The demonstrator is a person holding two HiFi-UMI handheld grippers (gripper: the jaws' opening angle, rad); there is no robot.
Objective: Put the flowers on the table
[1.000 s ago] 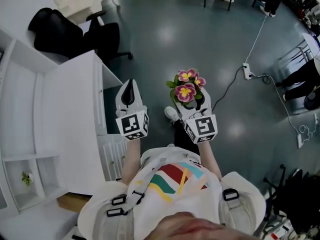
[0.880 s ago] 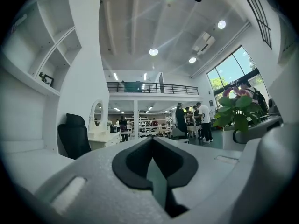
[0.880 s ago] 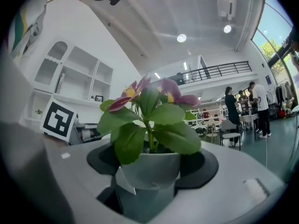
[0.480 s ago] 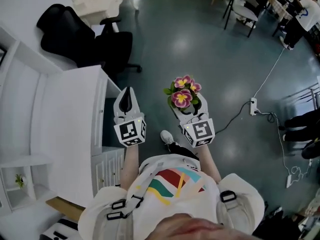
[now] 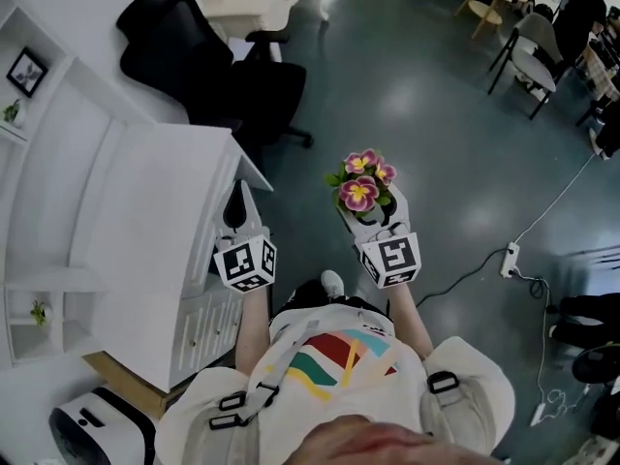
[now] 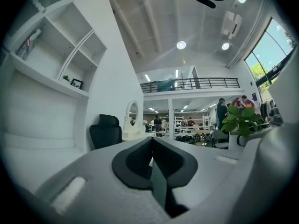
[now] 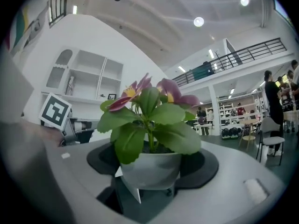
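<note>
A small white pot of pink and yellow flowers (image 5: 364,186) with green leaves sits upright between the jaws of my right gripper (image 5: 373,208), which is shut on the pot (image 7: 150,170). The same flowers (image 6: 241,117) show at the right of the left gripper view. My left gripper (image 5: 235,208) is shut with nothing in it, its jaws (image 6: 152,167) pressed together. It hangs close to the white shelf unit's (image 5: 145,211) corner, level with the right gripper and a little to its left.
A black office chair (image 5: 228,66) stands ahead beside the white shelf unit. A power strip and cable (image 5: 505,259) lie on the grey floor to the right. Chairs (image 5: 528,51) and a table stand at far right. People stand in the distance (image 7: 270,93).
The view has turned and moved forward: the shelf unit and black chair are nearer, the power strip has slid right. Both grippers keep their hold and spacing.
</note>
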